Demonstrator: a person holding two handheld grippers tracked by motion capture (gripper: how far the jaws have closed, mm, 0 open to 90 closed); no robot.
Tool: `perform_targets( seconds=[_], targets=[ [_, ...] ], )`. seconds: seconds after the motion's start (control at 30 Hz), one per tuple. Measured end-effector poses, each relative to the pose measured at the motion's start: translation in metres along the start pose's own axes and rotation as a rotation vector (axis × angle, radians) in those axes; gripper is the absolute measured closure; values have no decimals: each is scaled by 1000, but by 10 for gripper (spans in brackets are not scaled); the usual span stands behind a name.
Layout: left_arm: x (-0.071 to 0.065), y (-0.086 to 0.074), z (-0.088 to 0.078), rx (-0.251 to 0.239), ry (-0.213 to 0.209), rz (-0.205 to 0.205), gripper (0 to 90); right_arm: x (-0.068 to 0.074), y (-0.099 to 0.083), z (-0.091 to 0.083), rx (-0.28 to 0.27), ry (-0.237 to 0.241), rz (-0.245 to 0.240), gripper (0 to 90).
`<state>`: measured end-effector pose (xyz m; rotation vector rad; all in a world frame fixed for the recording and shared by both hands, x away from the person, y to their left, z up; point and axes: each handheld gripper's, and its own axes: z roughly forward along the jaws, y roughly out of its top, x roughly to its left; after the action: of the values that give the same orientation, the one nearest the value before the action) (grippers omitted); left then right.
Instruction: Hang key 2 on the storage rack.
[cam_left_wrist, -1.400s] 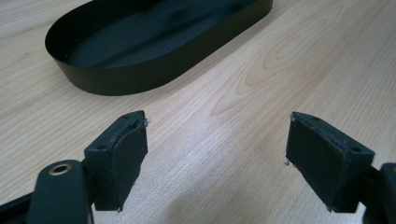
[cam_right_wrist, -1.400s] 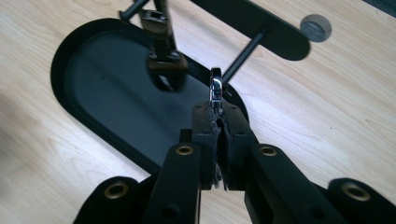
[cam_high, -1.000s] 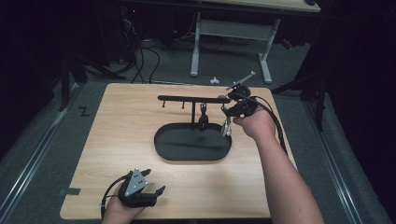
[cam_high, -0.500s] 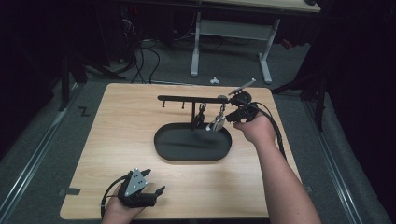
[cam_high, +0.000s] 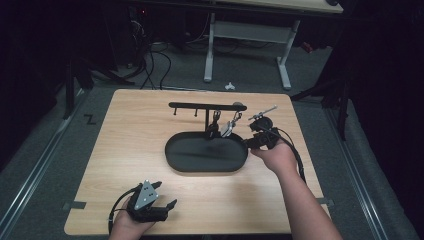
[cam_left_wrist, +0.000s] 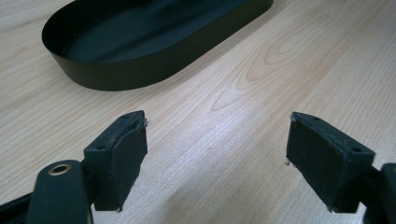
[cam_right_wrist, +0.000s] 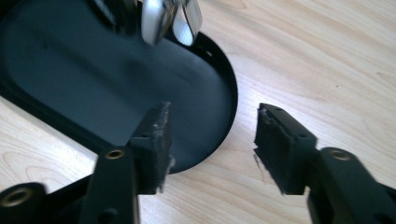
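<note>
Matte black oval tray on a pale, wood-grained counter; black rack carrying shiny silver pieces; both tools black, the left tool topped by a grey plate.

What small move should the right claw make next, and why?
Probably draw the right claw back from the stand. Its jaws have just been opening with nothing between them, and the silvery keys hang on a hook over the black tray.

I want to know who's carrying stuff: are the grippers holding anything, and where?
Nothing. Both the left gripper and right gripper are open with nothing between them.
</note>
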<state>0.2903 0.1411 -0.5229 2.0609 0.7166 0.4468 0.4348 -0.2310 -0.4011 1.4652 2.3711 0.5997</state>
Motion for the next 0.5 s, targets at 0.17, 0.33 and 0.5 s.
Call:
perform_targets(
  seconds=[0.17,0.33,0.5],
  targets=[
    [0,-1,1,4,2,1,210,6,-21,7,-39,27,-28,333],
    [0,-1,2,9,0,2,210,11,-46,12,-92,55,-29,280],
    [0,0,4,15,1,8,210,12,-76,20,-139,30,-25,236]
  ],
)
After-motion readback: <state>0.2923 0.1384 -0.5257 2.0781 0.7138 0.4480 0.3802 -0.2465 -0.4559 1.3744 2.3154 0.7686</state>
